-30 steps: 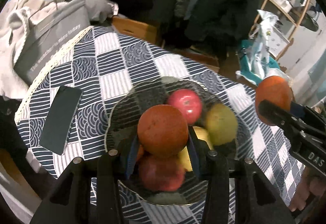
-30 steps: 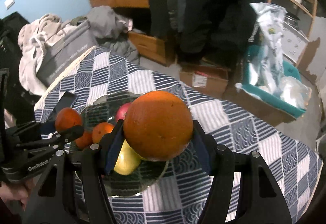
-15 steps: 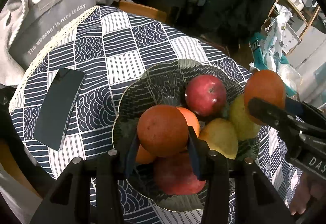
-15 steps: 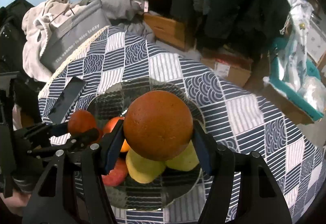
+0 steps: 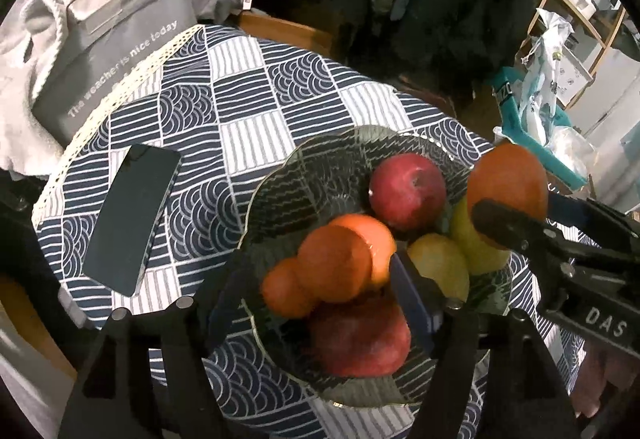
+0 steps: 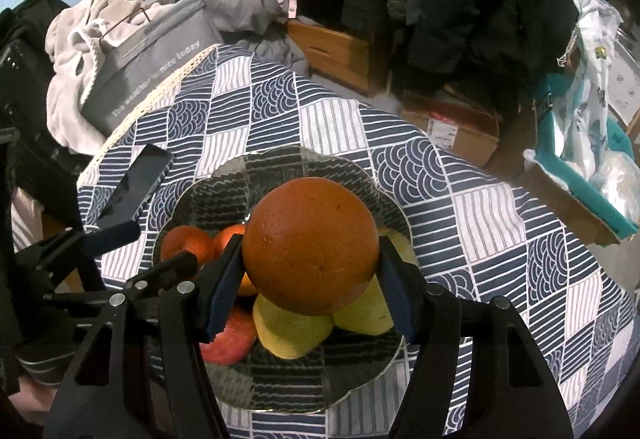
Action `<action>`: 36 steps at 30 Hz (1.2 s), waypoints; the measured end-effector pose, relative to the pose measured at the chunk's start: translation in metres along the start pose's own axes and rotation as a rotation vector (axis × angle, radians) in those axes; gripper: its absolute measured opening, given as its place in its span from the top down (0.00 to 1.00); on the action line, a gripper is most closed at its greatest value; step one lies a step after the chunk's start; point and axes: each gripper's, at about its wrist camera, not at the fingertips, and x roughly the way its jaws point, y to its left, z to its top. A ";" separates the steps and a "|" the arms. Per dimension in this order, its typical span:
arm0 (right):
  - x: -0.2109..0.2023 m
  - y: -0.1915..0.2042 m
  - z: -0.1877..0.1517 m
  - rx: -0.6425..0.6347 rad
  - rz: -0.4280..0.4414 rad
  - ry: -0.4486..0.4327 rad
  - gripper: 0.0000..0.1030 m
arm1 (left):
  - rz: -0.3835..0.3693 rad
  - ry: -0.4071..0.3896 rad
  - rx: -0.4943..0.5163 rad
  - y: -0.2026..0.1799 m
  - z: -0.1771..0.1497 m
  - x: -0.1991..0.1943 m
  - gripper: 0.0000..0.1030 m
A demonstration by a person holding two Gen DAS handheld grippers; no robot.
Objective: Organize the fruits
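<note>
So an orange (image 5: pixel 334 269) is being let go into the glass bowl (image 5: pixel 280 179) at lower centre as the left gripper (image 5: pixel 316 303) jaws are opening, while a bigger orange (image 6: pixel 310 245) is kept clenched in the right gripper (image 6: pixel 310 295) above the pile, probably to be lowered and released next.

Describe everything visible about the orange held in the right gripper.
The large orange is round, dull orange-brown with a pitted rind and a few dark specks. The right gripper clamps it by both sides between blue pads. It hangs over the glass bowl, just above two yellow-green fruits; contact with them is unclear.
</note>
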 end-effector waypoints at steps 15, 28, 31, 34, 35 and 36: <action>0.025 0.018 -0.004 -0.041 0.002 0.088 0.36 | 0.055 0.018 0.048 0.002 -0.011 -0.008 0.29; -0.005 0.018 0.003 -0.032 0.004 0.006 0.26 | 0.043 -0.007 0.053 -0.001 -0.009 -0.020 0.29; -0.012 0.017 0.002 -0.026 0.005 -0.008 0.26 | 0.037 -0.018 0.054 -0.003 -0.009 -0.026 0.29; -0.023 0.017 0.002 -0.032 -0.014 -0.032 0.26 | 0.028 -0.034 0.058 -0.006 -0.008 -0.033 0.29; -0.027 0.017 0.002 -0.035 -0.023 -0.042 0.26 | 0.027 -0.039 0.058 -0.007 -0.008 -0.036 0.29; -0.035 0.017 0.002 -0.038 -0.038 -0.059 0.26 | 0.025 -0.044 0.058 -0.008 -0.007 -0.039 0.29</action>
